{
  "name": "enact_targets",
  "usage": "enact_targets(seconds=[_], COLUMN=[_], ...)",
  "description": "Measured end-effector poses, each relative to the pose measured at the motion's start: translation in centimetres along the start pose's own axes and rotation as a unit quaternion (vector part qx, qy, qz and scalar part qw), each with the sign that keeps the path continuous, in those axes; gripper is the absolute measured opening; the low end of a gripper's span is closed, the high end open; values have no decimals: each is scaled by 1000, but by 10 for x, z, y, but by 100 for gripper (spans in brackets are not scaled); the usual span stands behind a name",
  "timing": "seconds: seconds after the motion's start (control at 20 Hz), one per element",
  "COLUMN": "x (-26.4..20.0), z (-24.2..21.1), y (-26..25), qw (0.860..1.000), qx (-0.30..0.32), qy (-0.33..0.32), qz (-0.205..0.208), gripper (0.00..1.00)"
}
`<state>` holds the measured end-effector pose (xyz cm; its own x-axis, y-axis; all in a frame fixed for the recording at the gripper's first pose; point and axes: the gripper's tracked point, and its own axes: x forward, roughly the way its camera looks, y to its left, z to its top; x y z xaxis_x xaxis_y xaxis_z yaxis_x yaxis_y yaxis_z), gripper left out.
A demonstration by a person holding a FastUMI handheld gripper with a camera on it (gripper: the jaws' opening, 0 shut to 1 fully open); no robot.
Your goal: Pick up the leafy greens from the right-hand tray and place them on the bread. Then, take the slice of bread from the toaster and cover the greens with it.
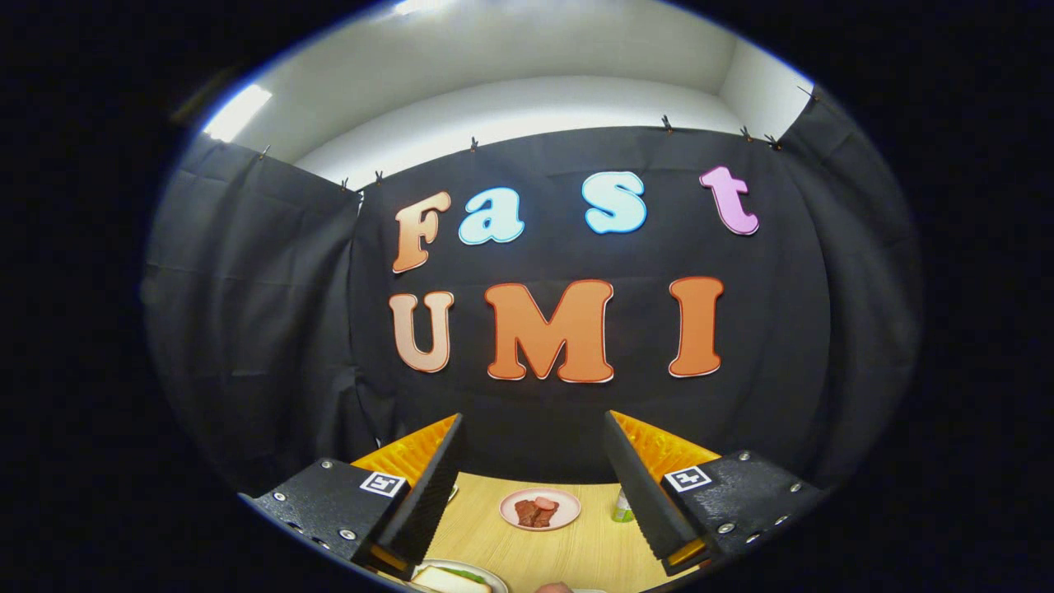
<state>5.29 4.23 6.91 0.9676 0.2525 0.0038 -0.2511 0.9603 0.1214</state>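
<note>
My gripper (533, 428) is open, held high and level above a wooden table (527, 548), with nothing between its fingers. Low down near the left finger sits a white plate (486, 571) carrying a slice of bread (449, 581) with a bit of green on it (471, 574). A small green item (623, 509) peeks out beside the right finger; what it is I cannot tell.
A pink plate (568, 499) with pieces of red-brown meat (536, 511) stands on the table beyond the fingers, near the black cloth wall (535, 445). A small rounded shape (553, 588) shows at the nearest edge below.
</note>
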Motion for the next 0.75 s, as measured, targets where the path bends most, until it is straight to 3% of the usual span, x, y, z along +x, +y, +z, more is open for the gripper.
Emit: enact_targets(seconds=[0.75], x=[-14], z=[2], y=[7], qw=[999], qx=[-39], qy=[-27], qz=[-7], gripper=[98])
